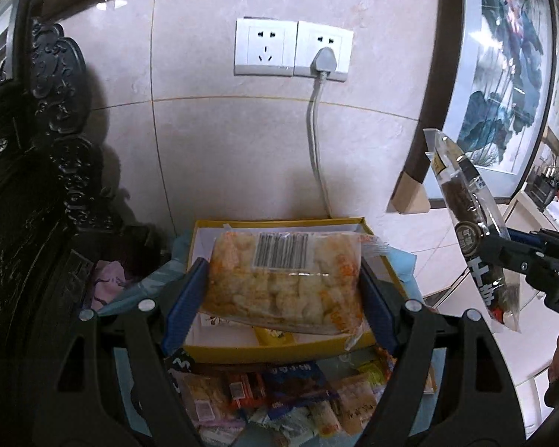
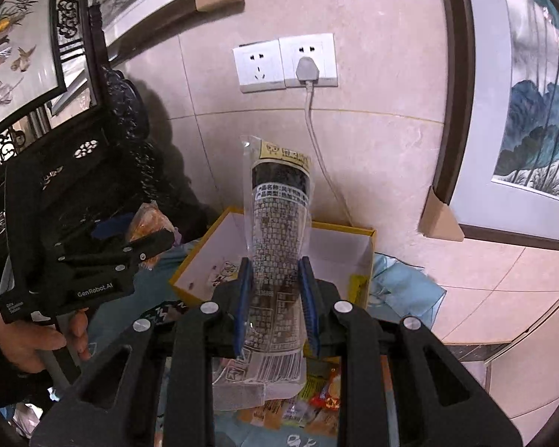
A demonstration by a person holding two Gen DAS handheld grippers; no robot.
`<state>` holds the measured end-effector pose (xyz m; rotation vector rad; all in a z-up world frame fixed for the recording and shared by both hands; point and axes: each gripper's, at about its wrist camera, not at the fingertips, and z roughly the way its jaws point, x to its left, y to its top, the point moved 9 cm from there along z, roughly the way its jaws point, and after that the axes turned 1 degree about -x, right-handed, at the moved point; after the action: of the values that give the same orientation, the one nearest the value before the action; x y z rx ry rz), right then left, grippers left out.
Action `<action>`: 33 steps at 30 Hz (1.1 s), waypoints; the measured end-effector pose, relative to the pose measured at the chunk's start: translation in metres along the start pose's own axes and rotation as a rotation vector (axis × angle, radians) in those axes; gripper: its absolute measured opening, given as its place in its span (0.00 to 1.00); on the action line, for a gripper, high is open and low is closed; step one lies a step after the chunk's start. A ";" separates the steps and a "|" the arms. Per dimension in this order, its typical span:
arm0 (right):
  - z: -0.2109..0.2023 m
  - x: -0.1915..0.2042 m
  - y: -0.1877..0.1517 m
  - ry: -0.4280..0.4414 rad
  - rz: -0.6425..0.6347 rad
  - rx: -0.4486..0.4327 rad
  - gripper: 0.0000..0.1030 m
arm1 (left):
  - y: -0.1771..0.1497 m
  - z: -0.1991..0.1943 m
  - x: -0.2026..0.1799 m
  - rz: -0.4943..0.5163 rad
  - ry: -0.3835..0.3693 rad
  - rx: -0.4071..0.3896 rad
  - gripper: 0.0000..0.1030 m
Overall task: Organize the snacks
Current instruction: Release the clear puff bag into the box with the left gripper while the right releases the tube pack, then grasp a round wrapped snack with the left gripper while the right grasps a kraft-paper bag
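My left gripper (image 1: pixel 285 281) is shut on a wide clear bag of pale and orange snacks (image 1: pixel 285 279), held flat above a yellow-rimmed open box (image 1: pixel 264 352). Its blue pads press the bag's two sides. My right gripper (image 2: pixel 275 294) is shut on a long clear packet with a dark snack stick (image 2: pixel 279 231), which stands upright above the same box (image 2: pixel 344 257). In the left wrist view that packet (image 1: pixel 469 219) hangs at the right, slanted. In the right wrist view the left gripper (image 2: pixel 145 238) shows at the left with the orange bag (image 2: pixel 151 221) in it.
A pile of small snack packets (image 1: pixel 279 398) lies below the box on a light blue cloth (image 2: pixel 402 290). Behind is a tiled wall with a double socket (image 1: pixel 292 48) and a plugged cable. A dark carved chair (image 1: pixel 37 193) stands left, framed paintings (image 1: pixel 503 85) right.
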<state>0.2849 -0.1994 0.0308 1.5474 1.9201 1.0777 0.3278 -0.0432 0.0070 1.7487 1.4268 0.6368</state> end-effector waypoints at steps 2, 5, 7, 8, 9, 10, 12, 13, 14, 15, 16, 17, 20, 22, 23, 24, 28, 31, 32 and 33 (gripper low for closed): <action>0.012 -0.005 0.005 -0.011 0.007 0.004 0.24 | 0.002 0.010 0.001 0.006 0.011 0.004 0.76; 0.033 -0.011 0.018 -0.022 0.000 0.005 0.27 | 0.013 0.034 0.007 0.010 0.040 0.004 0.77; 0.047 -0.017 0.023 -0.053 -0.012 0.018 0.33 | 0.013 0.054 0.015 -0.012 0.044 0.043 0.88; 0.051 -0.022 0.025 -0.077 -0.010 0.019 0.37 | 0.011 0.061 0.020 -0.022 0.065 0.070 0.88; 0.053 -0.025 0.025 -0.084 -0.007 0.019 0.38 | 0.009 0.069 0.027 -0.040 0.081 0.095 0.88; 0.053 -0.028 0.024 -0.081 0.005 0.022 0.38 | 0.006 0.071 0.031 -0.051 0.081 0.104 0.89; 0.050 -0.030 0.018 -0.068 0.010 0.022 0.38 | 0.002 0.068 0.037 -0.053 0.083 0.098 0.90; 0.049 -0.031 0.015 -0.071 0.009 0.027 0.38 | -0.001 0.065 0.039 -0.042 0.088 0.096 0.90; 0.048 -0.032 0.011 -0.072 0.010 0.034 0.38 | -0.004 0.063 0.041 -0.038 0.092 0.096 0.90; 0.047 -0.033 0.006 -0.072 0.013 0.039 0.38 | -0.009 0.060 0.043 -0.041 0.086 0.100 0.90; 0.045 -0.035 0.000 -0.072 0.016 0.046 0.38 | -0.014 0.058 0.045 -0.049 0.082 0.104 0.90; 0.044 -0.035 -0.005 -0.072 0.018 0.050 0.38 | -0.018 0.054 0.047 -0.055 0.082 0.106 0.90; 0.040 -0.037 -0.027 -0.071 0.038 0.074 0.38 | -0.034 0.041 0.053 -0.076 0.088 0.109 0.91; 0.038 -0.036 -0.048 -0.068 0.052 0.102 0.38 | -0.053 0.033 0.056 -0.087 0.088 0.119 0.91; 0.037 -0.035 -0.058 -0.067 0.052 0.115 0.38 | -0.062 0.031 0.058 -0.087 0.093 0.130 0.91; 0.037 -0.033 -0.069 -0.067 0.049 0.128 0.38 | -0.074 0.029 0.060 -0.089 0.099 0.145 0.91; 0.041 -0.023 -0.133 -0.059 0.069 0.209 0.38 | -0.127 0.025 0.060 -0.091 0.098 0.206 0.91; 0.050 -0.013 -0.177 -0.051 0.079 0.281 0.40 | -0.166 0.025 0.049 -0.063 0.076 0.254 0.91; 0.053 -0.010 -0.189 -0.053 0.075 0.299 0.40 | -0.178 0.026 0.045 -0.050 0.073 0.271 0.91; 0.055 -0.007 -0.199 -0.055 0.074 0.314 0.40 | -0.191 0.027 0.042 -0.040 0.073 0.292 0.91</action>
<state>0.2079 -0.2033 -0.1605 1.8056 2.0850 0.7791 0.2492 0.0035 -0.1674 1.9304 1.6687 0.4937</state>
